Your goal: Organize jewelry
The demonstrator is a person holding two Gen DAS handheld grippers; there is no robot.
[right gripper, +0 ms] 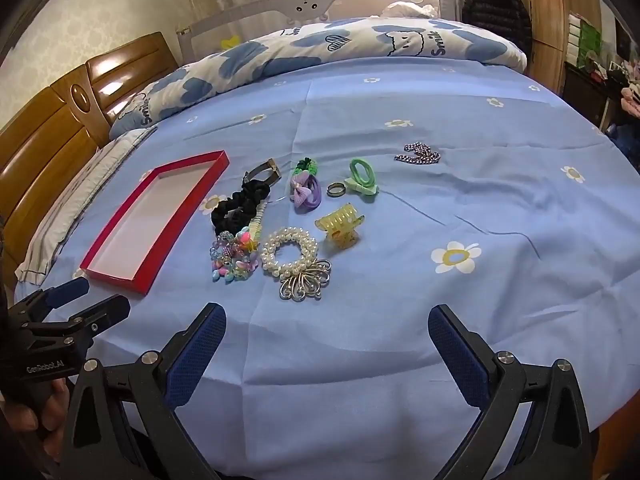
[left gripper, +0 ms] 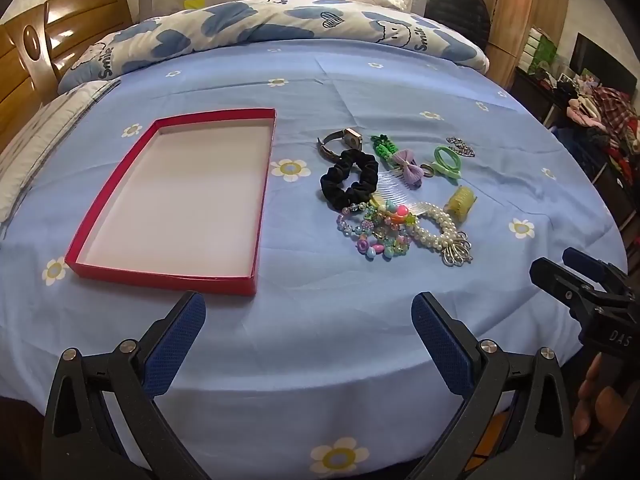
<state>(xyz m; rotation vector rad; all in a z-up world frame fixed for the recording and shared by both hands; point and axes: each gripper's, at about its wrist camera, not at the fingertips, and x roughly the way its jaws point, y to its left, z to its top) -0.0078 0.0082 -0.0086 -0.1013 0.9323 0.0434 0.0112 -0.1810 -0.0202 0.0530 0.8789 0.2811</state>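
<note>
A shallow red box (left gripper: 256,208) with a white empty inside lies on the blue bedsheet at the left; it also shows in the right wrist view (right gripper: 148,258). To its right lies a heap of jewelry: a black scrunchie (left gripper: 348,180) (right gripper: 236,208), a watch (left gripper: 344,142), colourful bead bracelets (left gripper: 376,232) (right gripper: 232,258), a pearl bracelet with a silver ornament (left gripper: 444,236) (right gripper: 292,260), a yellow claw clip (right gripper: 340,226), a purple bow (right gripper: 306,194), a green hair tie (right gripper: 360,178). My left gripper (left gripper: 308,336) is open and empty, short of the box. My right gripper (right gripper: 326,344) is open and empty, short of the pearl bracelet.
A dark chain piece (right gripper: 418,154) lies apart at the far right of the heap. A rolled quilt (left gripper: 280,28) lies across the far side of the bed. A wooden headboard (left gripper: 24,68) stands at the left, a wardrobe (left gripper: 520,8) at the right.
</note>
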